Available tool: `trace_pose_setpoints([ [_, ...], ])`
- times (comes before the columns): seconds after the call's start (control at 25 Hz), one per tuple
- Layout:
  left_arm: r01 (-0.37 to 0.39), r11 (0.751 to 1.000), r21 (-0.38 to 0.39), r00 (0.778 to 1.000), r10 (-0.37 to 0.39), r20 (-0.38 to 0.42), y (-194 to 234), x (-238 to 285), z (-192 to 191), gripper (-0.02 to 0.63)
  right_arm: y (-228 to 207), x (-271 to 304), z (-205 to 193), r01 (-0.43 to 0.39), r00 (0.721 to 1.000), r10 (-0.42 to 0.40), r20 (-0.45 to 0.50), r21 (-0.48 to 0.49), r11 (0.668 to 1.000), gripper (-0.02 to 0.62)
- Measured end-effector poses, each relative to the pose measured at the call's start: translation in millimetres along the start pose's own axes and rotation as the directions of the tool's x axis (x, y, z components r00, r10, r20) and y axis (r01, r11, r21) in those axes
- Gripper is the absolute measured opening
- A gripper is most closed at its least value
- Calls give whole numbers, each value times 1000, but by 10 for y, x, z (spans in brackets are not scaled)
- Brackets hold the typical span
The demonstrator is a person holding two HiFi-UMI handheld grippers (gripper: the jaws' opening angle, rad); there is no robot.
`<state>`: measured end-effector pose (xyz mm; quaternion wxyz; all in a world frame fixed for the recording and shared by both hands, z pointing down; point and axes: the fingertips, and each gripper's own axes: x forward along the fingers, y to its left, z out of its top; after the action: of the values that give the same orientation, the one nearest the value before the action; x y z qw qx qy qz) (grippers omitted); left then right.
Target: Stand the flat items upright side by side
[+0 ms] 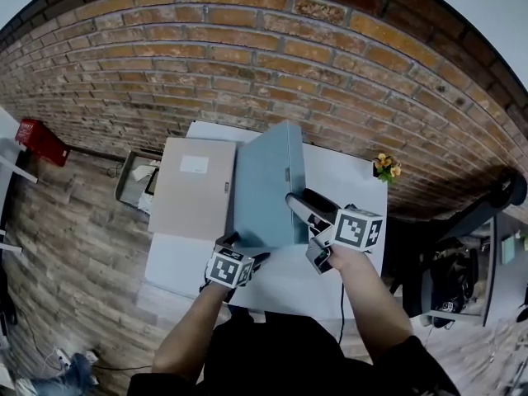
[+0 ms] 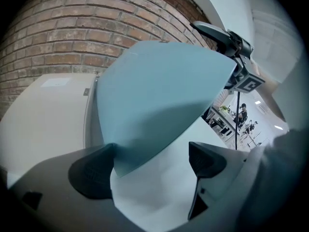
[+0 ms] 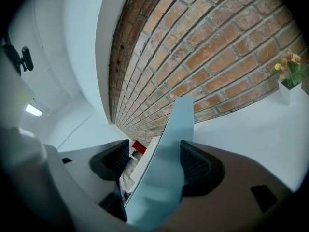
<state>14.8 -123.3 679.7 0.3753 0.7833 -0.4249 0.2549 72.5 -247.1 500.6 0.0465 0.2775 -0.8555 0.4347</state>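
While tilted, blue folder (image 1: 264, 180): smooth rigid slab (matte), clamped in right gripper (image 1: 295, 203).
Left gripper (image 2: 149, 167): jaws apart, desk's (image 1: 346, 190) near edge.

Support: white table (image 1: 342, 190), rectangular, far edge against the brick wall (image 1: 247, 48).

On it:
- Beige folder (image 1: 195, 186) lies flat along the left edge, covering most of the left half. It has a white label near its far end. Cannot tell whether it overhangs the left edge.
- Blue folder (image 1: 266, 184) is just right of the beige one, near the middle. It is tilted, not flat, with its right side raised off the surface.
- Small white flower pot (image 1: 384, 169) with yellow blooms stands upright at the far right corner, well apart from both folders.

Near edge and right half of the surface are bare white.
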Motion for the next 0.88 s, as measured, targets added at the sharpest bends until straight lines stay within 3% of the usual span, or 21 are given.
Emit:
trace_pose_setpoints([
  [0.28, 36, 999, -16, 999, -36, 23, -95, 3, 73, 491, 302, 139, 6, -51, 998, 48, -49, -54, 997, 348],
  [0.48, 43, 999, 6, 996, -43, 84, -111, -114, 252, 491, 523, 280, -37, -105, 991, 101, -84, -47, 993, 348],
  [0.88, 8, 987, 163, 954, -57, 295, -150, -662, 700, 480, 826, 477, -155, -175, 976, 160, -146, -92, 980, 347],
])
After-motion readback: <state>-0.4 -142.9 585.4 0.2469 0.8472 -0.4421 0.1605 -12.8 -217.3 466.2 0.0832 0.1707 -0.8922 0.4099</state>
